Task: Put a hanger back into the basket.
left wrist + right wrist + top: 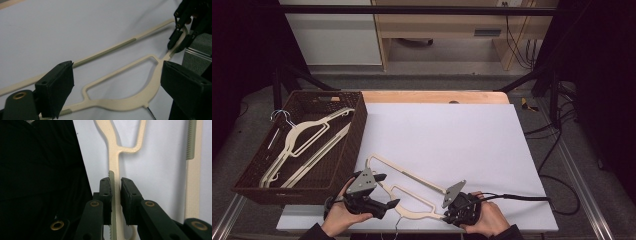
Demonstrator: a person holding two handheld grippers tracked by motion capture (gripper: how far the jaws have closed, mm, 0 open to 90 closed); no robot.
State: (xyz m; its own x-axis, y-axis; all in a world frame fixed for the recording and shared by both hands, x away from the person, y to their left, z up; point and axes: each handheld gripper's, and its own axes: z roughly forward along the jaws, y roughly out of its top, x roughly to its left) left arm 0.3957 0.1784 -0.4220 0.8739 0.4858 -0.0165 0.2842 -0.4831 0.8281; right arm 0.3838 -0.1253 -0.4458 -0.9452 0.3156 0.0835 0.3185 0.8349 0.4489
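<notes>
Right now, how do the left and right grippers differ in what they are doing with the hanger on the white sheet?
The right gripper has its fingers closed on one end of the cream hanger, while the left gripper stands wide open, with the hanger's curved shoulder lying between its fingers untouched. In the high view the right gripper sits at the hanger's right end and the left gripper near its middle. Both are hand-held, low over the white sheet.
</notes>
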